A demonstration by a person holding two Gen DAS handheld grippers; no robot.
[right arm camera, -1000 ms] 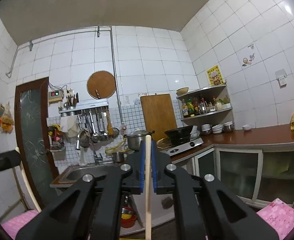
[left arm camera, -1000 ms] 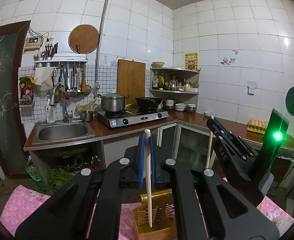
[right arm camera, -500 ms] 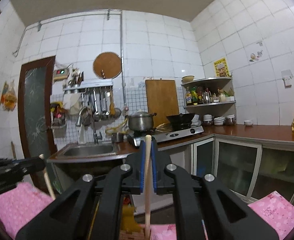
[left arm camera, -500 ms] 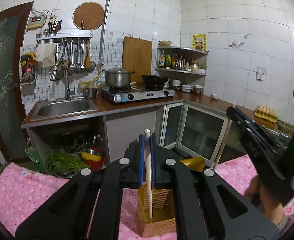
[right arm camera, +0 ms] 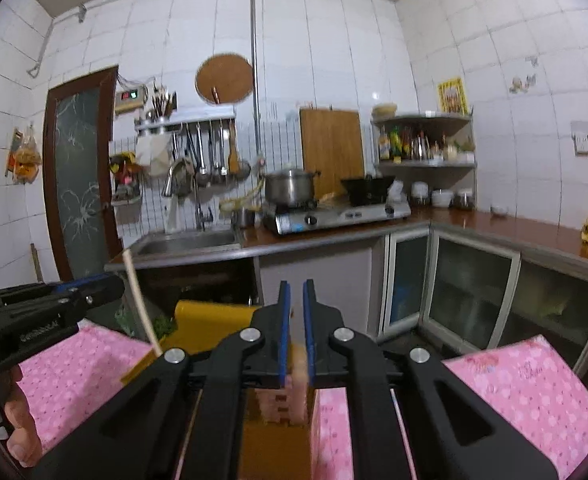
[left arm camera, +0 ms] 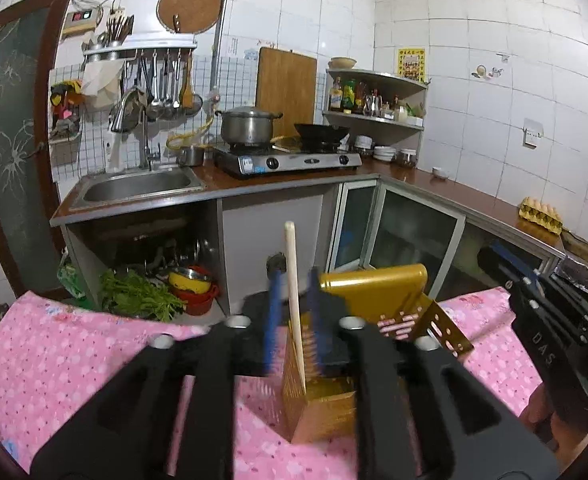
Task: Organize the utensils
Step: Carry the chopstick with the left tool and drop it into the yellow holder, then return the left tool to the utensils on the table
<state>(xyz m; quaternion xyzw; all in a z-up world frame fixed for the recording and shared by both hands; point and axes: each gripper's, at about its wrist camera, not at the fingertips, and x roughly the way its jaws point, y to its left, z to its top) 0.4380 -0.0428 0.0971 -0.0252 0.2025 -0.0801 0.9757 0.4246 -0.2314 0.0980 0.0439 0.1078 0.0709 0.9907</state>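
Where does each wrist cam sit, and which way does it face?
Left wrist: on the left gripper, tilted down at the gold utensil holder; a chopstick stands between its opening jaws; right gripper at the right edge.
Right wrist: on the right gripper, facing the sink counter; left gripper and a hand at the left edge.
Shared: gold utensil holder, pink cloth, stove, each other's gripper.
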